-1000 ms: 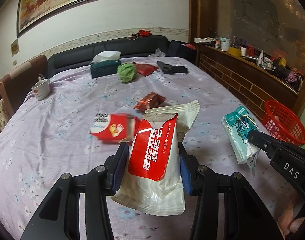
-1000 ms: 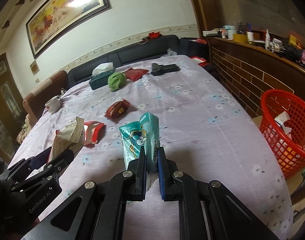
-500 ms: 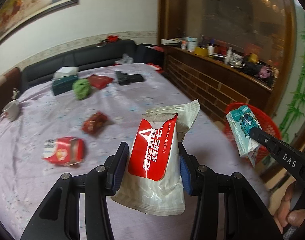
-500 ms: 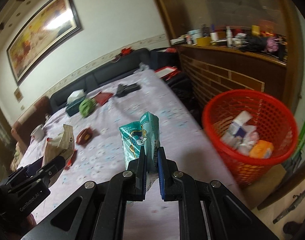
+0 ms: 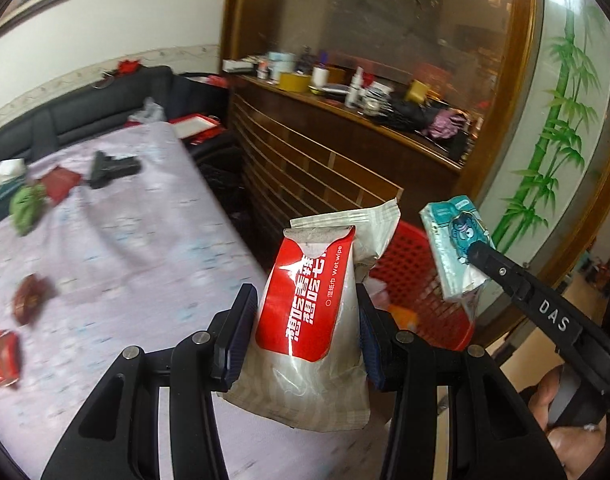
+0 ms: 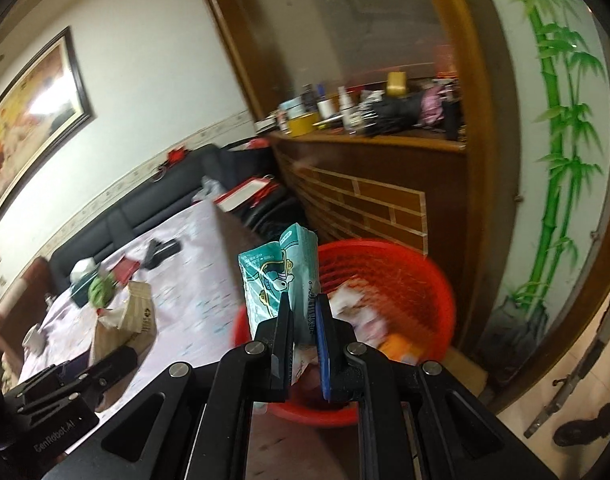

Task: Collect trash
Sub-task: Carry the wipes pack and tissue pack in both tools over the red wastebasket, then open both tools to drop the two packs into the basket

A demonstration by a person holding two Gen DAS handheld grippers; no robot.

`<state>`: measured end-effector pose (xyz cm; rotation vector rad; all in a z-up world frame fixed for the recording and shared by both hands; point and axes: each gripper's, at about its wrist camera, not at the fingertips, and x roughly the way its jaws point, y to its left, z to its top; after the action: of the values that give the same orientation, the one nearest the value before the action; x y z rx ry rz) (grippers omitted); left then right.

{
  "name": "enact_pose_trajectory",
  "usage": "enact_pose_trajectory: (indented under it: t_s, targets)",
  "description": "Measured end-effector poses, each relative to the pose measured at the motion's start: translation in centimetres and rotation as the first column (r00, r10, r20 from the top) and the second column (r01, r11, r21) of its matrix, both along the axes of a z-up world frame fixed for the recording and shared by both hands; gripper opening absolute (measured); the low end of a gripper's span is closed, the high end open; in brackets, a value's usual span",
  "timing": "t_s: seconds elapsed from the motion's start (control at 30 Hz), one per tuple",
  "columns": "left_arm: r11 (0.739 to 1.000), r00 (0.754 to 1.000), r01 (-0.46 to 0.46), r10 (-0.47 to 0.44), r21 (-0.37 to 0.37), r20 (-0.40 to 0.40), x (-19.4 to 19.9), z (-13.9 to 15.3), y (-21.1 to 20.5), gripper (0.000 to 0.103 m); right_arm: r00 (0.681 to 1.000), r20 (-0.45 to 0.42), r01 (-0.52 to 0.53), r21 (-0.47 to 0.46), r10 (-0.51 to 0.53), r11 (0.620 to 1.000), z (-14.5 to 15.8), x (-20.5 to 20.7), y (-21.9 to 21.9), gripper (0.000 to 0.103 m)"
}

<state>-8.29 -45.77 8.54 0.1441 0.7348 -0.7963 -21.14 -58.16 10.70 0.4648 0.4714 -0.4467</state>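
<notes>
My left gripper point(image 5: 305, 332) is shut on a red-and-white wet wipe pack point(image 5: 317, 312), held upright over the table's right edge. My right gripper point(image 6: 303, 334) is shut on a teal tissue packet point(image 6: 279, 276), held over the near rim of the red mesh trash basket point(image 6: 389, 280). The basket point(image 5: 413, 276) stands on the floor just beyond the table and holds several scraps. In the left wrist view the right gripper point(image 5: 475, 256) and its teal packet point(image 5: 451, 248) hang above the basket. In the right wrist view the left gripper point(image 6: 117, 356) shows with the wipe pack point(image 6: 133, 316).
On the lilac tablecloth point(image 5: 125, 264) lie two red wrappers point(image 5: 1, 356) point(image 5: 31, 298), a green ball point(image 5: 27, 204), a tissue box point(image 5: 3, 192), a red packet point(image 5: 61, 182) and a black object point(image 5: 113, 168). A cluttered brick-patterned wooden counter point(image 6: 369, 196) stands behind the basket.
Both grippers have swung right from over the table toward the basket, each keeping its packet. The basket has come close in both views.
</notes>
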Motion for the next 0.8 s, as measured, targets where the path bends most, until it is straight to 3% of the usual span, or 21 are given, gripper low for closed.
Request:
enact_pose_trajectory:
  t_s: [0.1, 0.17, 0.27, 0.33, 0.53, 0.8]
  targets:
    - [0.999, 0.998, 0.038, -0.038, 0.006, -0.050, 1.0, -1.2, -2.9, 0.047, 1.000, -0.007, 0.023, 0.015, -0.023, 1.000, -0.1, 0.1, -2.1, 0.011]
    - [0.999, 0.997, 0.048, -0.048, 0.002, -0.064, 1.3, -1.8, -3.9, 0.063, 0.999, -0.013, 0.039, 0.027, -0.038, 0.999, -0.3, 0.3, -3.5, 0.011]
    - [0.999, 0.997, 0.039, -0.039, 0.000, -0.068, 1.3, -1.8, -3.4, 0.066, 0.999, -0.041, 0.037, 0.046, -0.035, 0.998, -1.1, 1.0, -4.9, 0.017]
    - [0.999, 0.998, 0.032, -0.033, -0.015, -0.062, 0.8, -1.2, -1.9, 0.066, 0.998, -0.053, 0.047, 0.041, -0.045, 0.998, -1.5, 1.4, -5.7, 0.036]
    - [1.000, 0.999, 0.000, -0.001, -0.016, -0.043, -0.4, 0.1, 3.7, 0.067, 0.998, 0.001, 0.068, 0.066, -0.068, 0.996, -0.6, -0.7, -5.5, 0.036]
    - [0.995, 0.995, -0.098, 0.098, 0.010, -0.027, -1.2, -0.3, 13.1, 0.067, 0.994, 0.010, -0.105, 0.074, 0.105, 0.992, -0.6, 0.5, 1.3, 0.037]
